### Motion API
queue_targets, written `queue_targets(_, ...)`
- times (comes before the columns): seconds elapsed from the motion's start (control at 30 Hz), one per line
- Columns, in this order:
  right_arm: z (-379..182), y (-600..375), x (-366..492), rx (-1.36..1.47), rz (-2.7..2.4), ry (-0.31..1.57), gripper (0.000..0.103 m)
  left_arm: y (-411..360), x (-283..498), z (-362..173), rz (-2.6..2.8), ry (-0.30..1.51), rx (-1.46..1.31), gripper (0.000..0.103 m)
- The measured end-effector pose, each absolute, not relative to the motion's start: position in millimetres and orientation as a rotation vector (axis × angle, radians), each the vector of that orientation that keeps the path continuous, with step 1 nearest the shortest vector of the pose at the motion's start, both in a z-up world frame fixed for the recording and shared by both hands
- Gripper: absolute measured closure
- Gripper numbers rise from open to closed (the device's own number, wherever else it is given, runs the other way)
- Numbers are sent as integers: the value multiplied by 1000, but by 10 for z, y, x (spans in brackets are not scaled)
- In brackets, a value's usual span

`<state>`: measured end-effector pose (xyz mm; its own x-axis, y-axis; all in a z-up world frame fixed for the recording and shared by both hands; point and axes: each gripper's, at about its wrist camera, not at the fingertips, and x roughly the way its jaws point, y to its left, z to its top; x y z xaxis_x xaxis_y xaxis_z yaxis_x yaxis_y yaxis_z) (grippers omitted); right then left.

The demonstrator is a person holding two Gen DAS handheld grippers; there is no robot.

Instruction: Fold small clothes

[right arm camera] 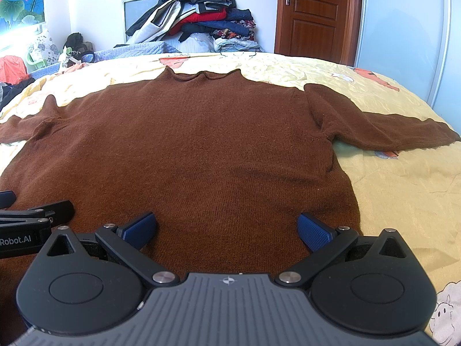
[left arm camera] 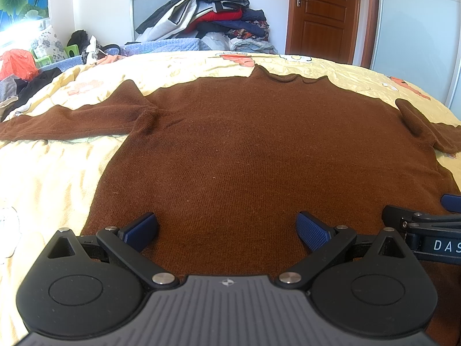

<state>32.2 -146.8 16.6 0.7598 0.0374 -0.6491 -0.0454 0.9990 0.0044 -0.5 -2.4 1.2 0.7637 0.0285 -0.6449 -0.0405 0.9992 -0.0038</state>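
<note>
Sweater (left arm camera: 245, 150) spread flat on the bed cover (left arm camera: 52, 178), hem just ahead of both wide-open, empty grippers, left gripper (left arm camera: 227, 230) beside right gripper (right arm camera: 227, 230), likely set to grab and fold.

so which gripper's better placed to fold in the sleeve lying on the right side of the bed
Right. The right gripper, jaws open, sits over the brown sweater's hem on that side, with the right sleeve stretched out ahead of it. The left gripper would have to cross the body.
</note>
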Motion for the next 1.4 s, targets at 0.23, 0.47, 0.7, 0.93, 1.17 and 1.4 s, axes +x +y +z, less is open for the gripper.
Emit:
queue_targets(0.23, 166, -1469, 322, -12, 45, 706, 0, -35, -43, 23, 43, 698, -16, 0)
queue_targets(0.47, 166, -1468, 321, -12, 45, 706, 0, -39, -59, 35, 45, 697, -17, 0)
queue_targets(0.7, 166, -1466, 320, -12, 45, 706, 0, -38, -60, 35, 45, 697, -17, 0)
queue_targets(0.93, 166, -1468, 321, -12, 45, 706, 0, -38, -61, 36, 45, 697, -17, 0)
queue_targets(1.17, 177, -1481, 318, -12, 46, 707, 0, -37, -60, 35, 44, 697, -17, 0)
queue_targets(1.4, 527, -2286, 423, 333, 151, 633, 0, -37, -62, 36, 44, 696, -18, 0)
